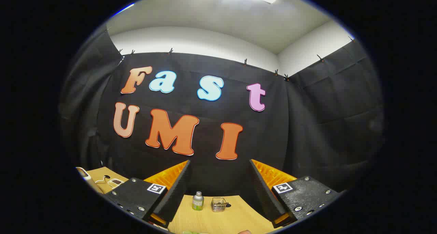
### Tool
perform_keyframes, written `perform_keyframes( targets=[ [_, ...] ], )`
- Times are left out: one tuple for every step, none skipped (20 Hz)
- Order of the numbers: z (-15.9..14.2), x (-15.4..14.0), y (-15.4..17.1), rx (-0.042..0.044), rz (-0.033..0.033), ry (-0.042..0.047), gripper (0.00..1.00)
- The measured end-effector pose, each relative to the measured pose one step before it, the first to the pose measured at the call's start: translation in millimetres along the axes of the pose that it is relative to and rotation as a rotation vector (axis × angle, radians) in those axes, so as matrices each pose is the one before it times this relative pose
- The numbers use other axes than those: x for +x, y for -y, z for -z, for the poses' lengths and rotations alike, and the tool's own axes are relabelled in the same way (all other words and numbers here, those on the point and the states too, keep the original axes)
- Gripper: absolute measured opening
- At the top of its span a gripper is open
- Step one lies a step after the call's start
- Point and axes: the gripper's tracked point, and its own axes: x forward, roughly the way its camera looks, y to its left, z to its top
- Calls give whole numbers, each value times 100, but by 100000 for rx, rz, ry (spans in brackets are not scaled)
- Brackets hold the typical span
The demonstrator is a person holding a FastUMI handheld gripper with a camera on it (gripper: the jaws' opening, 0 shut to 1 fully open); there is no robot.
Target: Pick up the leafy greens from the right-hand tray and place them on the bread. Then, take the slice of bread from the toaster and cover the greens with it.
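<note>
My gripper is open, its two fingers spread wide with nothing between them, and it is raised and aimed at the booth's back wall. Below the fingers lies the far part of a wooden table. A sliver of something pale green and a bit of something reddish-brown peek in at the near edge of the table; I cannot tell what they are.
A small bottle with a green label and a small wire basket stand at the back of the table, between the fingers. Off to the left lie a white device with a cable and a small dish of dark bits.
</note>
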Motion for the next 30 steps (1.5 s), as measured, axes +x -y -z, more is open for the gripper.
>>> perform_keyframes(
  targets=[
    [93, -112, -11, 492, 143, -528, 98],
    [282, -114, 85, 353, 116, -564, 98],
    [225, 110, -69, 7, 100, -821, 98],
    [122, -104, -26, -221, -92, -542, 98],
    [-30, -61, -95, -219, -234, -76, 98],
    [-142, -50, -61, -359, -49, 283, 98],
    [-40, -37, -44, -462, -239, 198, 98],
    [-124, -146, -78, -435, -277, 431, 98],
    [-110, -106, -14, -331, -341, 443, 98],
    [-248, -170, -47, -196, -332, 575, 98],
    [-172, -82, -34, -184, -154, 354, 98],
    [88, -87, -71, -207, -168, 223, 98],
    [133, -7, 59, -179, 67, -238, 98],
    [118, -76, 18, 6, 16, -240, 98],
    [61, -192, 63, 115, -35, -221, 98],
    [243, -5, -77, 32, -202, -513, 98],
    [324, -74, 77, -112, 211, -647, 98],
    [398, -45, 131, -92, 56, -943, 98],
    [400, -130, 16, 100, -188, -1009, 98],
    [484, -70, -16, 71, -124, -1144, 98],
    [618, 2, 76, 152, -93, -1121, 98],
    [813, -64, 163, -207, -144, -1757, 98],
    [945, 40, 81, -404, -691, -2135, 98],
    [1150, -3, -13, -207, -1062, -2159, 98],
    [1176, 29, -164, 235, -2156, -2828, 98],
    [1563, 185, -350, 558, -2723, -3466, 98],
    [1737, 236, -412, 159, -3353, -4431, 98],
    [2068, 219, -320, 227, -3080, -4214, 98],
    [2019, 436, -342, 169, -2982, -4750, 98],
    [2061, 464, -421, 358, -3242, -4550, 99]
  ],
)
